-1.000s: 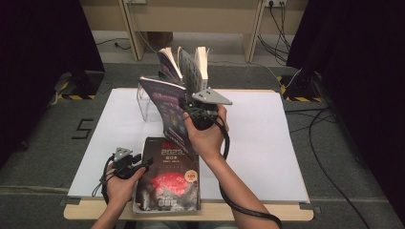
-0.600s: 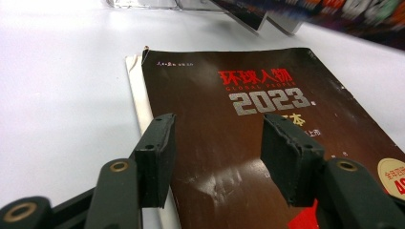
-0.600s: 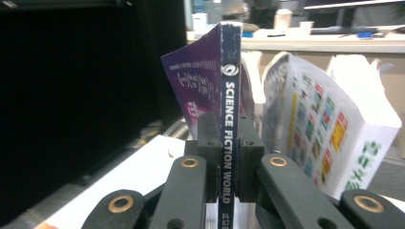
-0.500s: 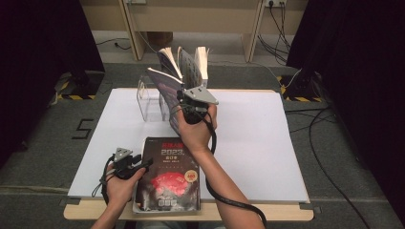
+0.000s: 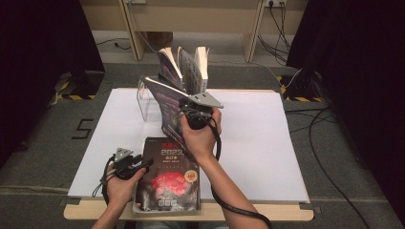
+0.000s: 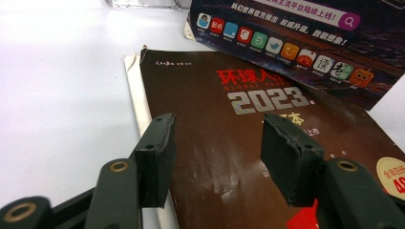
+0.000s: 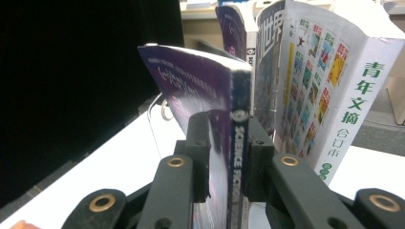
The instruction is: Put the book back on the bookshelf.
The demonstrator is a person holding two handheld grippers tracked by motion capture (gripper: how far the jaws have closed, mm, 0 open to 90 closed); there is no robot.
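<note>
Rt gripper (image 5: 191,112) is clamping the spine of a purple paperback (image 5: 165,102), jaws closed on it, holding it tilted above the table (image 5: 267,143) near the back edge, just beside a clear rack (image 5: 145,102) where other books (image 5: 191,67) are standing upright. Lt gripper (image 5: 136,163) is resting w/ jaws apart, gripping nothing, at the front edge, its tips lying over the left margin of a dark magazine (image 5: 167,179) that is lying flat and overhanging that edge.
</note>
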